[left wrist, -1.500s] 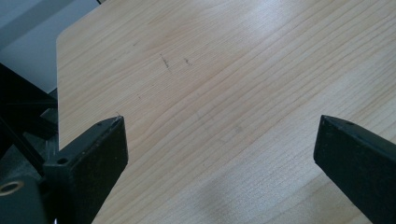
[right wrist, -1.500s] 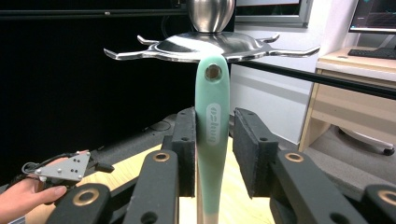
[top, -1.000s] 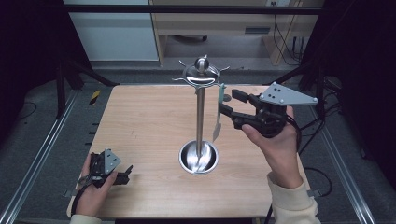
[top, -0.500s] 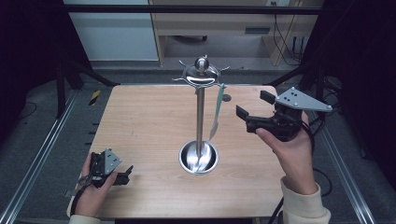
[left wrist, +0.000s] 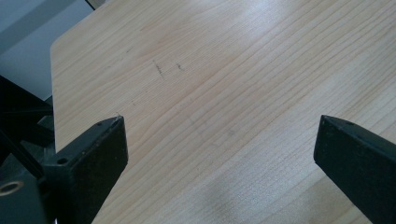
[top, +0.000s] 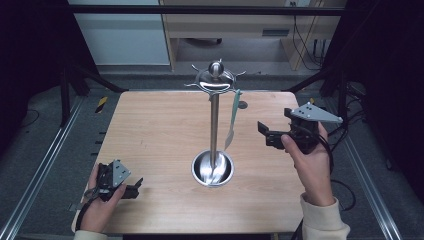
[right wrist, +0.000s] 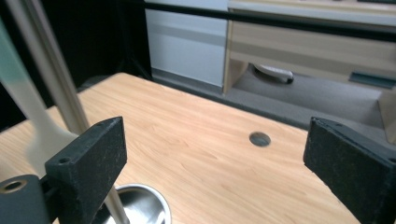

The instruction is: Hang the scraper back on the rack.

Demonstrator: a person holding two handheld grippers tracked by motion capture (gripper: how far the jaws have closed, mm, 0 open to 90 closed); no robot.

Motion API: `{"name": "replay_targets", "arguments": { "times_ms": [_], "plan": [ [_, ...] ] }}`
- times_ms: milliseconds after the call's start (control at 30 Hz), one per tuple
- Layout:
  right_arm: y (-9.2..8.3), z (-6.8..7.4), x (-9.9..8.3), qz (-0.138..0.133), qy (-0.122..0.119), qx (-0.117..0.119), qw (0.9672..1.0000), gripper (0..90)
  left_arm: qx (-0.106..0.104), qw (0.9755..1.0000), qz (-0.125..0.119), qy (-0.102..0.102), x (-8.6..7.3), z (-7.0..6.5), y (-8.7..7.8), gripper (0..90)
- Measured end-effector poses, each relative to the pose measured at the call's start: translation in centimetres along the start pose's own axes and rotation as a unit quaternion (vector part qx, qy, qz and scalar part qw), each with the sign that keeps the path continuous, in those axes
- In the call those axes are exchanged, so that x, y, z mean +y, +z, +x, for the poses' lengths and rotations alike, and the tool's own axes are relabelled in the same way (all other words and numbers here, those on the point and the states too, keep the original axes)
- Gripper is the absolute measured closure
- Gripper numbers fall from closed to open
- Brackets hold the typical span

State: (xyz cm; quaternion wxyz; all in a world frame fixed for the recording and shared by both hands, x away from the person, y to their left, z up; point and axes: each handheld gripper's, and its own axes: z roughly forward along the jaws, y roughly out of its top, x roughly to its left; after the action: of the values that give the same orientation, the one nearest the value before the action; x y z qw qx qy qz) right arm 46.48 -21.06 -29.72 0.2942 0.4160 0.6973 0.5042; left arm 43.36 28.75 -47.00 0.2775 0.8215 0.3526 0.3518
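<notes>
A metal stand (top: 214,125) rises from a round base (top: 212,169) at the table's middle, with hooks around its top. A pale green utensil (top: 232,120) hangs from one hook on the right side of the pole. My right gripper (top: 265,134) is held in the air a little to the right of the utensil, open, nothing between its jaws. In the right gripper view the pole (right wrist: 51,79) and the utensil (right wrist: 28,116) stand left of the open gripper (right wrist: 215,154). My left gripper (top: 134,189) rests at the front left, open over bare wood (left wrist: 219,149).
The wooden table (top: 150,130) has a small round hole (top: 242,105) behind the stand. Metal rails (top: 45,165) run along the floor on both sides. A cabinet and drawers (right wrist: 299,46) stand beyond the far edge.
My right gripper has drawn back to the right, away from the hanging utensil, which stays on its hook. The left gripper has not moved.
</notes>
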Motion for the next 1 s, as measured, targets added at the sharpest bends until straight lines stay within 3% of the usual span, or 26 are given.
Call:
{"name": "replay_targets", "arguments": {
  "times_ms": [233,267,433,500,1000],
  "plan": [
    [0.9,-0.8,-1.8,0.022,0.010,-0.025,0.9994,11.1,-0.001,1.0000,0.000,0.002,0.0,0.0,0.0,2.7],
    [1.1,-1.1,-2.4,0.021,0.018,-0.041,0.9988,12.9,-0.001,1.0000,0.000,0.002,0.0,0.0,0.0,2.7],
    [1.5,-1.6,-3.8,0.032,0.023,-0.050,0.9980,13.0,-0.002,1.0000,0.000,0.002,0.0,0.0,0.1,2.7],
    [2.1,-1.7,-4.9,0.054,0.013,-0.056,0.9969,13.0,-0.002,1.0000,0.000,0.002,0.0,0.0,0.1,2.7],
    [3.2,-1.9,-8.5,0.092,-0.007,-0.066,0.9935,12.6,-0.005,1.0000,0.004,0.008,0.1,-0.1,0.3,2.7]
  ]
}}
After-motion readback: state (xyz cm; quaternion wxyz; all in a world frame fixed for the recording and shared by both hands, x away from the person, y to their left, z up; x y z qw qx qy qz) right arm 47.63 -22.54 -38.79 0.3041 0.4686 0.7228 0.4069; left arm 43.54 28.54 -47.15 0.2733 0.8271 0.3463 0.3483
